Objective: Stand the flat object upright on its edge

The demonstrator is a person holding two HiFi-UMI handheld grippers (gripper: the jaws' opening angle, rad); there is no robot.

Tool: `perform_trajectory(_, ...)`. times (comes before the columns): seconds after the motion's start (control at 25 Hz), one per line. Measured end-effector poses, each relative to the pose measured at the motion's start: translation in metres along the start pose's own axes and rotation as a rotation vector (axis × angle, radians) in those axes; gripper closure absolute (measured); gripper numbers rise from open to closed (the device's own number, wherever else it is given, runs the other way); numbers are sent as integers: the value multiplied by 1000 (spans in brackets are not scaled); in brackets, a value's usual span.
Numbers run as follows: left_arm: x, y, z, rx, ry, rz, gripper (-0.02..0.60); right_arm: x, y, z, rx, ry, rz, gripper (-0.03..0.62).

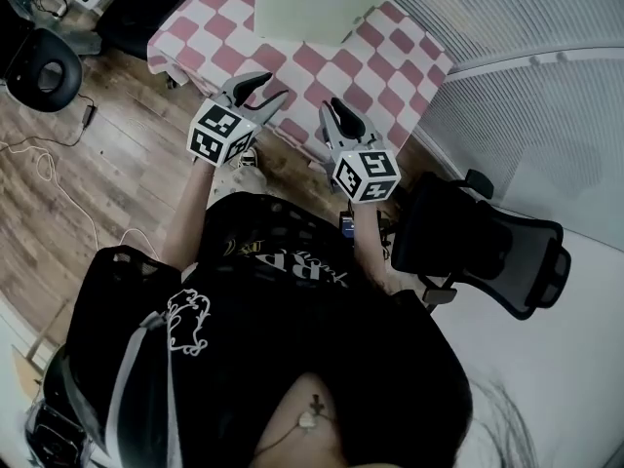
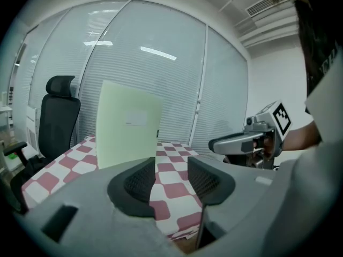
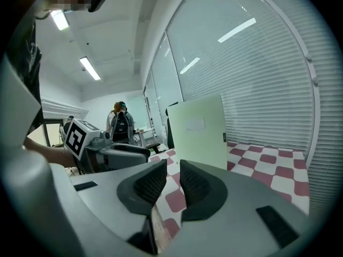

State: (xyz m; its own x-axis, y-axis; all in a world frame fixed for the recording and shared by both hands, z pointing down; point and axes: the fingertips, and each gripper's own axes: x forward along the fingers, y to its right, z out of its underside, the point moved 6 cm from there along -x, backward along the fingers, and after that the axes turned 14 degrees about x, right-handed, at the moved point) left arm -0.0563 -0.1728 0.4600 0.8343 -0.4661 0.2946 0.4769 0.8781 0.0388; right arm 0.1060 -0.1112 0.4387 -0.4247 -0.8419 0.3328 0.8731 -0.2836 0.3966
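A pale green flat board (image 1: pixel 314 0) stands upright on its edge on the red-and-white checkered table (image 1: pixel 390 61). It shows ahead of the jaws in the left gripper view (image 2: pixel 128 125) and in the right gripper view (image 3: pixel 199 130). My left gripper (image 1: pixel 269 88) hovers off the table's near edge, short of the board, its jaws apart with nothing between them (image 2: pixel 171 176). My right gripper (image 1: pixel 337 107) is held beside it, its jaws only a narrow gap apart and empty (image 3: pixel 172 179). Neither gripper touches the board.
A black office chair (image 1: pixel 487 244) stands close at my right, and another chair (image 2: pixel 56 116) is at the table's far left side. Blind-covered glass walls (image 1: pixel 526 86) run behind the table. Cables (image 1: pixel 49 178) lie on the wood floor at left. A person (image 3: pixel 121 123) stands far off.
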Motion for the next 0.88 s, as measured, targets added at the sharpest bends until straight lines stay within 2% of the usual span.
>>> perform_trajectory(0.36, -21, 99, -6, -4, -3, -29, 385, -81, -7, 35, -28, 5, -81, 551)
perform_trajectory(0.72, -67, 178, 2, -13, -23, -101, 385, -145, -31, 72, -61, -2, -161, 557)
perform_trajectory(0.88, -83, 205, 2, -6, -31, -118, 427, -165, -42, 83, -53, 6, -187, 559)
